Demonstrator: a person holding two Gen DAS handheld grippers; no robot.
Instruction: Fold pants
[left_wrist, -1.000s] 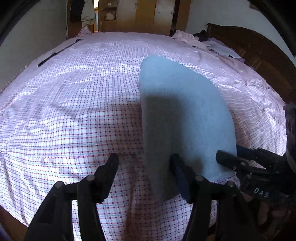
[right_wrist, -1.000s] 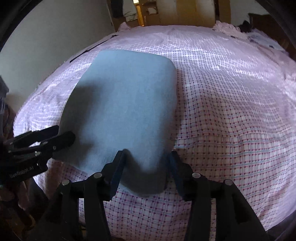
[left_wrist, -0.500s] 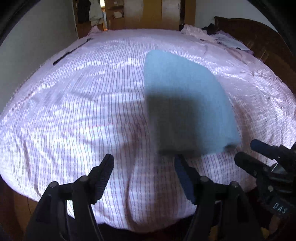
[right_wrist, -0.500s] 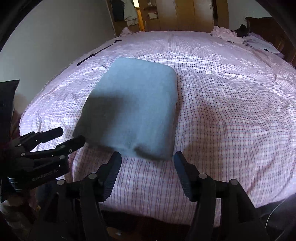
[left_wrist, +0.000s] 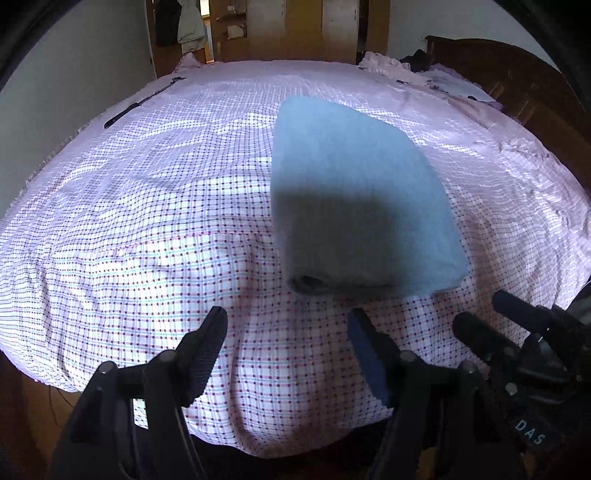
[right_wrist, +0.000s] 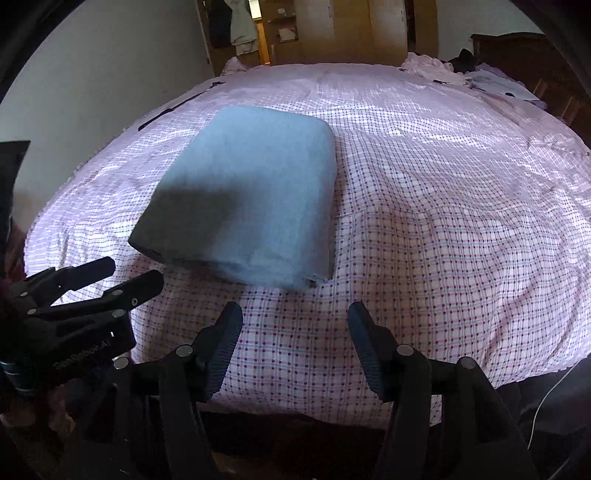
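left wrist alone shows pants (left_wrist: 354, 192) roll end; both tongs (left_wrist: 286, 325) (right_wrist: 293, 317) spread, empty.

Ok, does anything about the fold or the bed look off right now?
Nothing stands out. The blue pants lie as one compact folded rectangle on the checked bedsheet, edges roughly aligned. The left gripper and right gripper are both open, short of the near edge, touching nothing.

We see a wide bed (left_wrist: 147, 229) under a pink checked sheet, streaked with sunlight. A dark wooden headboard (left_wrist: 517, 81) stands at the right, a pale wall (right_wrist: 92, 66) at the left, wooden wardrobes (right_wrist: 351, 29) behind.
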